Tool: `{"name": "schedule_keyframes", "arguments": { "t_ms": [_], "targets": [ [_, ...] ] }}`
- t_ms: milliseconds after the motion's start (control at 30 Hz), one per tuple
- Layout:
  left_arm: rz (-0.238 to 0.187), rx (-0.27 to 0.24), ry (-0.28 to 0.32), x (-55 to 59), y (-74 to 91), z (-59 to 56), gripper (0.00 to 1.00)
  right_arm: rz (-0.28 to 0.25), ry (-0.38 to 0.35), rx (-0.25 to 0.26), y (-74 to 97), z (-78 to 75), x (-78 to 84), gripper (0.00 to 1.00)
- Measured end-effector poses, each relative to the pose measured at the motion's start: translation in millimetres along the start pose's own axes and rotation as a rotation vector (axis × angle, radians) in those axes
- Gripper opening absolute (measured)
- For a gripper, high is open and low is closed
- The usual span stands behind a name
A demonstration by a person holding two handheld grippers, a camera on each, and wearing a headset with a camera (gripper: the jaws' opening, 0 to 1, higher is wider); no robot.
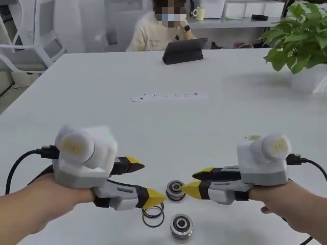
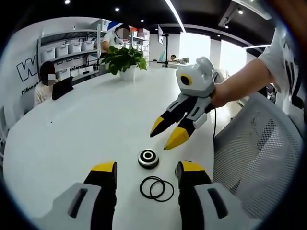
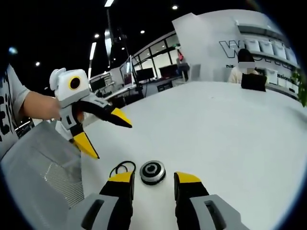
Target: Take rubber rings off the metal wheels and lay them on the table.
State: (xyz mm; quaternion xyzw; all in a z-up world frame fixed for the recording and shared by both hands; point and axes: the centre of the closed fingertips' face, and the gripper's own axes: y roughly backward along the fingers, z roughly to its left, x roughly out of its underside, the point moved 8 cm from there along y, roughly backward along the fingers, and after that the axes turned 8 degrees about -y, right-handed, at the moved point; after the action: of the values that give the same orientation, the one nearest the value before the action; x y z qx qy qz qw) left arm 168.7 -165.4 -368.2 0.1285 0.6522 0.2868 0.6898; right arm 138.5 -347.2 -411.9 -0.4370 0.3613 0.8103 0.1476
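Yellow-tipped jaws of the left gripper [image 1: 147, 180] stand wide apart at the lower left of the head view, holding nothing. The right gripper [image 1: 195, 182], at lower right, is parted more narrowly and is also empty, its tips just beside a metal wheel [image 1: 175, 189] at bottom centre. In the right gripper view that wheel lies just ahead of the gap between the jaws. Loose rubber rings [image 1: 153, 214] lie overlapping on the white table [image 1: 168, 117] just below the left gripper's lower tip. A second wheel [image 1: 181, 225] sits near them at the bottom edge. The wheels look heavy, stiff and smooth, so likely to slide. A ring still on one would be soft and stretchy, best pinched at the outer rim while the other gripper steadies the wheel.
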Motion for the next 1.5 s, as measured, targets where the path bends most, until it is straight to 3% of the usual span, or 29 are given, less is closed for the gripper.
{"name": "schedule_keyframes", "arguments": {
  "t_ms": [533, 1500],
  "targets": [
    [0.028, 0.014, 0.011, 6.4, -27.2, -1.6, 0.45, 0.058, 0.066, 0.000, -11.5, -0.5, 17.0, 0.27],
    [0.059, 0.043, 0.005, 9.5, -62.9, -5.0, 0.22, 0.054, 0.079, 0.005, -21.1, -5.7, 21.5, 0.07]
  ]
}}
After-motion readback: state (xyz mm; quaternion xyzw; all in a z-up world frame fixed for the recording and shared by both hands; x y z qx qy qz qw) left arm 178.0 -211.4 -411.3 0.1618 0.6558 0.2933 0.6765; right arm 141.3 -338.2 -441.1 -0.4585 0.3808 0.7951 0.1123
